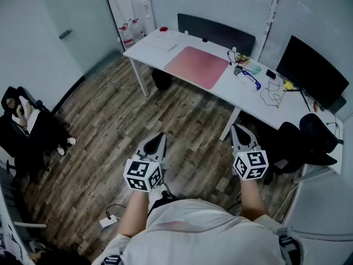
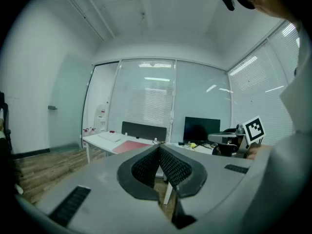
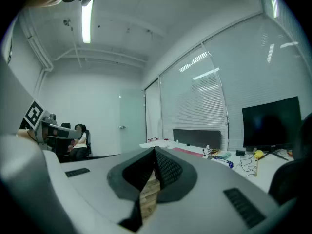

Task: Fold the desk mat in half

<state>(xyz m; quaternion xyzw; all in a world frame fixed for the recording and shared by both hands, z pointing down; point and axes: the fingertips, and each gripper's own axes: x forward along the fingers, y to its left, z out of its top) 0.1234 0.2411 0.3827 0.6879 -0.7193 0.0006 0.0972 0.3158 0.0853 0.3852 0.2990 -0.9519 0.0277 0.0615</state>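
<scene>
A pink desk mat (image 1: 197,66) lies flat and unfolded on the white desk (image 1: 165,53) across the room; it also shows as a pink strip (image 2: 130,146) in the left gripper view and as a thin pink band (image 3: 187,151) in the right gripper view. My left gripper (image 1: 161,138) and right gripper (image 1: 239,129) are held side by side over the wood floor, well short of the desk. Both are shut with nothing between the jaws, tips touching (image 2: 159,147) (image 3: 155,150).
On the desk's right part sit a black monitor (image 1: 310,73), cables and small items (image 1: 251,77). A dark divider panel (image 1: 215,33) stands behind the mat. Black office chairs (image 1: 309,142) stand at right; a seated person (image 1: 25,117) is at far left. A power strip (image 1: 108,221) lies on the floor.
</scene>
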